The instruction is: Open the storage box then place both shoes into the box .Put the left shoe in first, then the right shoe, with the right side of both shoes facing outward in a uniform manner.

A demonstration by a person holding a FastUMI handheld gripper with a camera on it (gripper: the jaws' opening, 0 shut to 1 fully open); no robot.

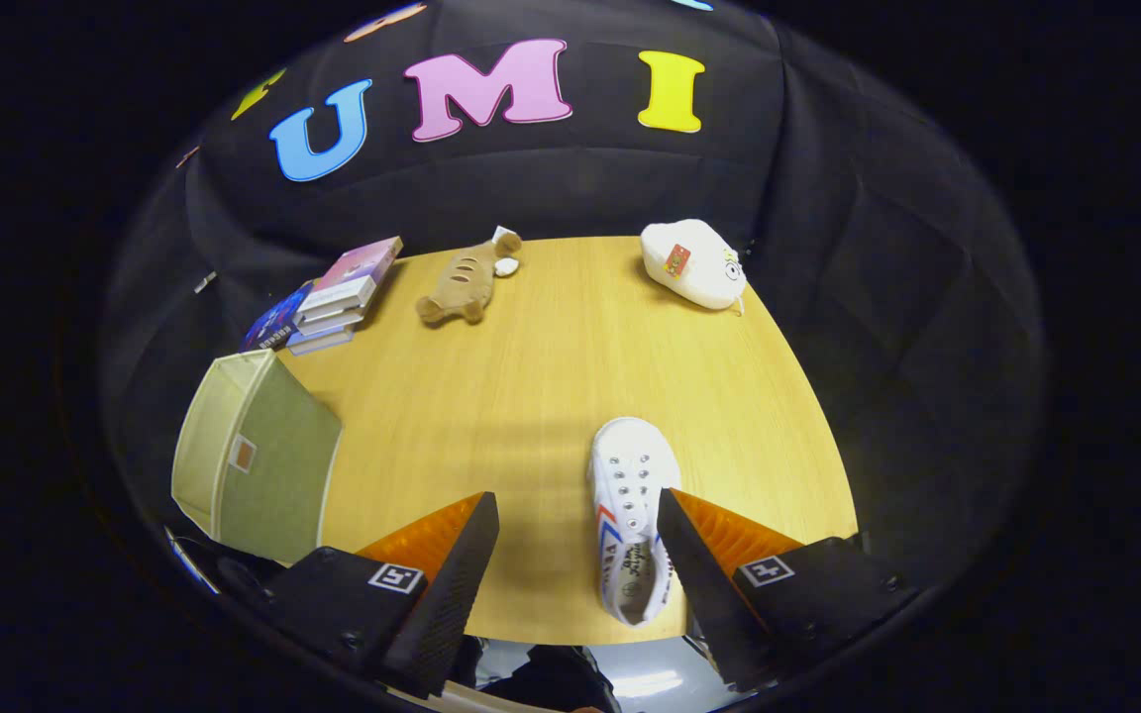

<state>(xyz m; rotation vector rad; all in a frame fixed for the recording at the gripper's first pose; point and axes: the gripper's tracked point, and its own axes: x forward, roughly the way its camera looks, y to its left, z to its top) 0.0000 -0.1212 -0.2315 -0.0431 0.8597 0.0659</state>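
Observation:
A white canvas shoe (632, 510) with red and blue side stripes lies on the wooden table (531, 396), toe pointing away from me. It rests just inside my right finger (699, 564), which overlaps its heel side. My gripper (575, 510) is open, hovering above the table's near edge, with bare tabletop between the left finger and the shoe. A pale green fabric storage box (259, 458) stands at the table's left edge, beyond and left of my left finger; its lid side is turned away, so whether it is open I cannot tell.
A stack of books (338, 295) sits at the far left corner. A brown plush toy (466, 279) lies at the far middle. A white plush pouch (694, 262) rests at the far right. Below the near table edge something dark shows.

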